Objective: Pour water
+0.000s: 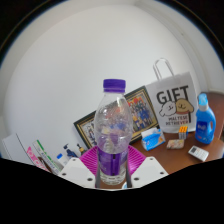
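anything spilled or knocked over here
Nothing spilled. The water bottle stands upright between the jaws, purple cap still on. The picture frame behind it sits tilted, and the gift bag stands upright.

Bottle [113, 130] between tongs [112, 172]; framed picture [88, 128] behind; gift bag [173, 108] right, beyond.

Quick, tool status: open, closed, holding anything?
Tool: closed on the water bottle, both fingers pressing its lower part.
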Demonstrator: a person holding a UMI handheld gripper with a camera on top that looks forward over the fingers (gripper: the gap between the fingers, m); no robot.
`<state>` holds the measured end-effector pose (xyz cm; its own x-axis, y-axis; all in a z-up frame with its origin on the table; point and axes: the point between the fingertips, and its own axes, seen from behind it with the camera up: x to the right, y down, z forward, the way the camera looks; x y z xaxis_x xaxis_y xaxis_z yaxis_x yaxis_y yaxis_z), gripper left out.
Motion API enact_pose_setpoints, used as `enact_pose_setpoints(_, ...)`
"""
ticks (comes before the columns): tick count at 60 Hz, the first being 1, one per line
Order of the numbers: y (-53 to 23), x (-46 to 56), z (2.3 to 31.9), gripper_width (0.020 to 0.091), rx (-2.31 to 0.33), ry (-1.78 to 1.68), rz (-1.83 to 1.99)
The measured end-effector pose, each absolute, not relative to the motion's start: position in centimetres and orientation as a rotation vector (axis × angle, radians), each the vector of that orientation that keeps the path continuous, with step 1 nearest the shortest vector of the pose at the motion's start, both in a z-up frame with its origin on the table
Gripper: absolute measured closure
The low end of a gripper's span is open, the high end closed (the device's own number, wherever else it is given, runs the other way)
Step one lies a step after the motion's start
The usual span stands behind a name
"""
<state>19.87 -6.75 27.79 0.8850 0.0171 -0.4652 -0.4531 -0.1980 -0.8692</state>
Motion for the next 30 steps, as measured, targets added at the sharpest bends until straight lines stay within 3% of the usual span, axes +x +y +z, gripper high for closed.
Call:
enact_pose_setpoints(5, -6.6, 23.8, 27.4, 0.0752, -1.717, 0.234, 0.253)
enact_pose_setpoints(11, -6.2, 27.8, 24.9, 0.0754, -1.739, 0.151, 0.084)
enact_pose_setpoints(30, -6.2, 32.3, 11.5, 0.0755, -1.872, 0.018, -0.073)
